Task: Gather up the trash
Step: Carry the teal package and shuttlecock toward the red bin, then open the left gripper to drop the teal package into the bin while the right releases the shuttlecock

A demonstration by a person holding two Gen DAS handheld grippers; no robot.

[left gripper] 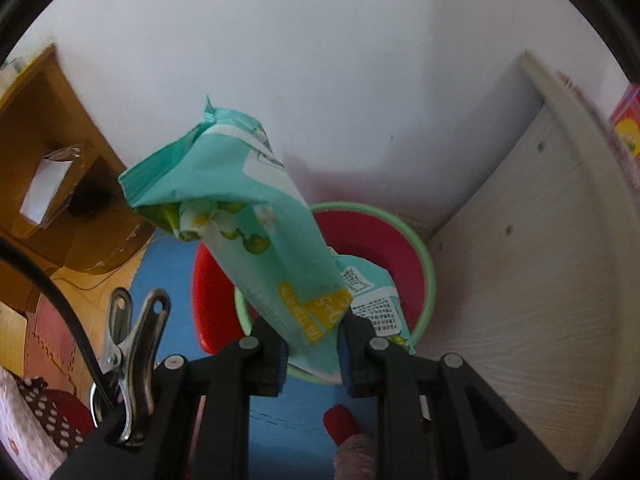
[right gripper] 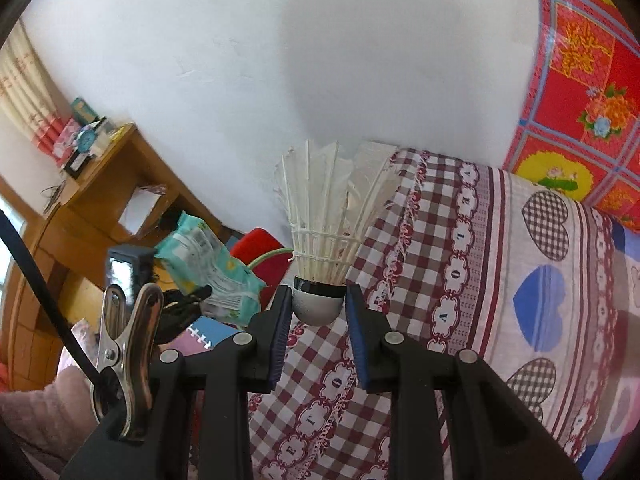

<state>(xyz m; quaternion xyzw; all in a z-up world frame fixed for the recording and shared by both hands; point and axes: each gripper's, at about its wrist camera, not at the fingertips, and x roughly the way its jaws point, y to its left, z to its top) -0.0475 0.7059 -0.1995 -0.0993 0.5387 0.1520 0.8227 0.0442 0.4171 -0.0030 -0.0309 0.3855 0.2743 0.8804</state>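
Note:
In the left wrist view my left gripper is shut on a teal wet-wipe packet, which sticks up and away from the fingers. Right below it stands a red bin with a green rim on the floor. In the right wrist view my right gripper is shut on a white feather shuttlecock, gripped by its rounded cork base with the feathers upward. The same teal packet and the left gripper's dark body show at the left of that view, with the red bin just behind them.
A pale wooden bed side panel rises right of the bin. A brown wooden desk stands left, with boxes on its top. Checked bedding with hearts lies under the right gripper. Blue floor mat; white wall behind.

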